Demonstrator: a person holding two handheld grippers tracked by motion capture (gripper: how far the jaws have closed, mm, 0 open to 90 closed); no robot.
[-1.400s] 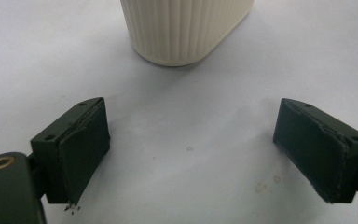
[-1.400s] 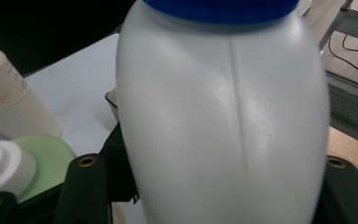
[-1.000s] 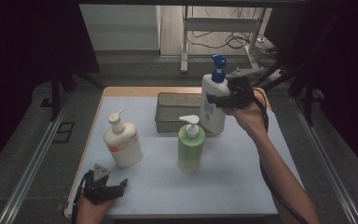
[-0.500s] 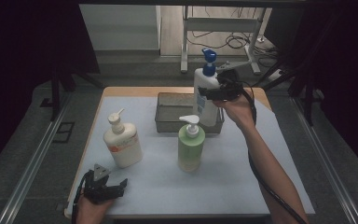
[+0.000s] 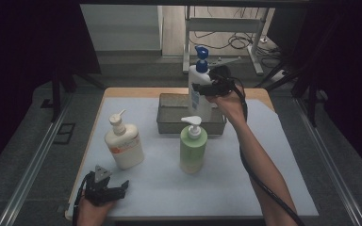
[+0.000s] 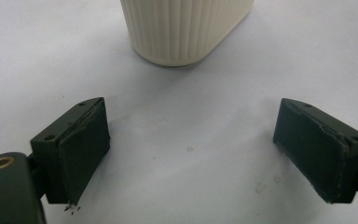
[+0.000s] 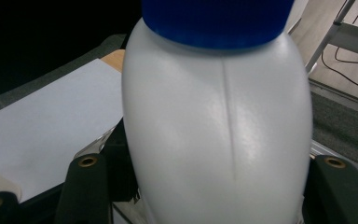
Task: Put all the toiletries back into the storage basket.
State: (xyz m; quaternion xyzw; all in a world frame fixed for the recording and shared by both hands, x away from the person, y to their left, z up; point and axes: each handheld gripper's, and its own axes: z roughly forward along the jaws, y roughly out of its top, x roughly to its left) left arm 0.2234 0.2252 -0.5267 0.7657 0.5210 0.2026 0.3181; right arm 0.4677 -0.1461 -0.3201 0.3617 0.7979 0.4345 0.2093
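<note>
Two black jaws of the right gripper clench the shoulder of a tall white plastic pump bottle with a blue dispenser head, held upright above the grey metal tray at the counter's far side. Its smooth, glossy, rounded wall looks slippery and slightly yielding; probably weighty if full, so the narrower flanks beside the moulded seam suit best. Left gripper rests released near a ribbed cream pump bottle.
</note>
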